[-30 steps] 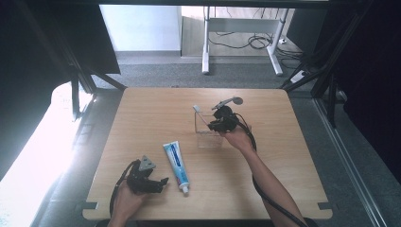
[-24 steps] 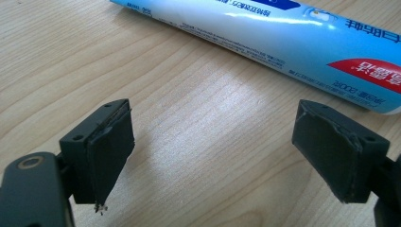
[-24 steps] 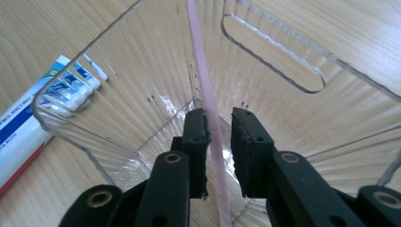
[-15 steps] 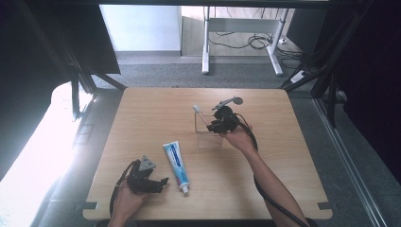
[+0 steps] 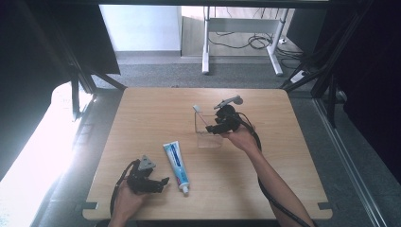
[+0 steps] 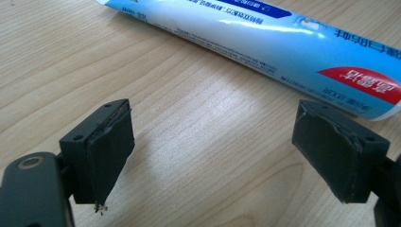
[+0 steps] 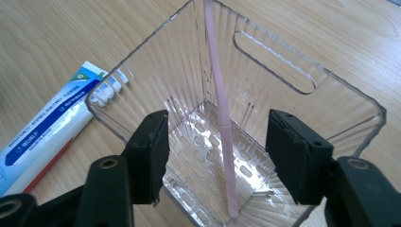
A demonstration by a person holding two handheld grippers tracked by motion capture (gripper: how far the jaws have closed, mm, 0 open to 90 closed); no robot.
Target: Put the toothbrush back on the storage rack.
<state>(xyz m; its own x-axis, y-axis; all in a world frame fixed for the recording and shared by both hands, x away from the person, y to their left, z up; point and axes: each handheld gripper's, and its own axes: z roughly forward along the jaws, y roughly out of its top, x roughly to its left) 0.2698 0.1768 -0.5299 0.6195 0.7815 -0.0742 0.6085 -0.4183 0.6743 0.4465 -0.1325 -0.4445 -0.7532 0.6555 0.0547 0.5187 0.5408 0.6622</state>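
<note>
A clear plastic box [image 5: 208,135] stands on the wooden table [image 5: 283,156], right of centre. A pink toothbrush [image 7: 218,85] leans inside it, its head [image 5: 196,109] sticking out at the back left. My right gripper [image 5: 218,125] hovers over the box's right rim. In the right gripper view its jaws have just been opening and now stand open [image 7: 222,158] on either side of the brush handle without touching it. A blue-and-white toothpaste tube [image 5: 176,161] lies flat at the front. My left gripper [image 5: 152,182] rests just left of the tube, open [image 6: 220,151] and empty, with the tube [image 6: 283,42] lying beyond the jaws.
A cable trails from each gripper along the forearm. Bare wood lies around the box and the tube. Beyond the table's far edge are a white desk frame [image 5: 205,42] and floor cables [image 5: 246,42]. Dark frame posts [image 5: 75,90] flank the table.
Both hands, the box, the toothbrush and the tube keep their places; no clear shift shows in the high view.
</note>
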